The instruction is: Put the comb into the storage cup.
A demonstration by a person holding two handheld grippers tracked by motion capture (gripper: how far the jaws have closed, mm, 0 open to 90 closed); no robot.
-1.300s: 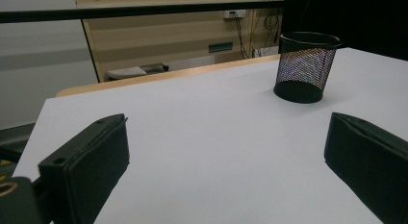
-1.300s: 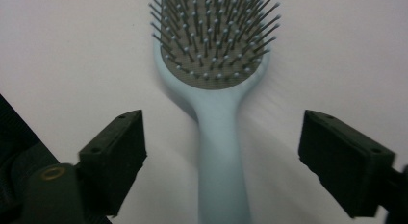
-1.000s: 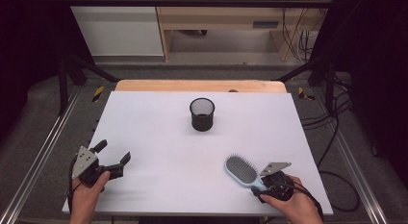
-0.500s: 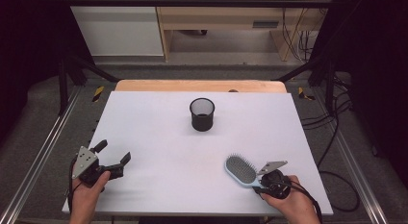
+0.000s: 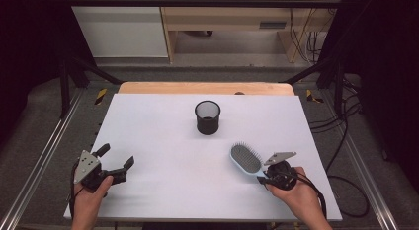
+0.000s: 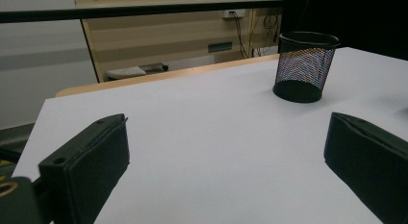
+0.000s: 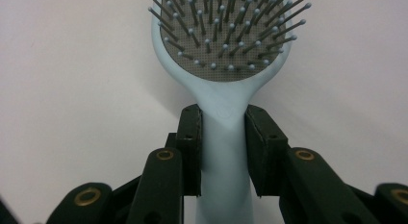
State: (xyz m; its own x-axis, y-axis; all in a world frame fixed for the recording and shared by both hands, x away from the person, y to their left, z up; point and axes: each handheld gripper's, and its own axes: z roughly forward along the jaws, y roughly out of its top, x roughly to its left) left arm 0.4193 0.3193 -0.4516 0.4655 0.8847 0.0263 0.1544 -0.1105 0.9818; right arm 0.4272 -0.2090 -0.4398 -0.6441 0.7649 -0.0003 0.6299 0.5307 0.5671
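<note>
Hairbrush [image 5: 245, 158], bristles up at the desk's [image 5: 163, 121] near right, is gripped by its handle in the right claw [image 7: 223, 152], whose jaws have just been closing on it. Carrying it to the mesh cup [image 5: 207, 117] probably remains; left claw [image 5: 117, 162] rests released.

The brush [image 5: 245, 159] is pale blue with a grey bristle pad; the cup [image 5: 207, 117] at 12 o'clock is black mesh; the counter [image 5: 163, 141] is white.

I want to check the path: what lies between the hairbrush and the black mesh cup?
Nothing: in the high view, only bare white table separates the hairbrush from the mesh cup.
</note>
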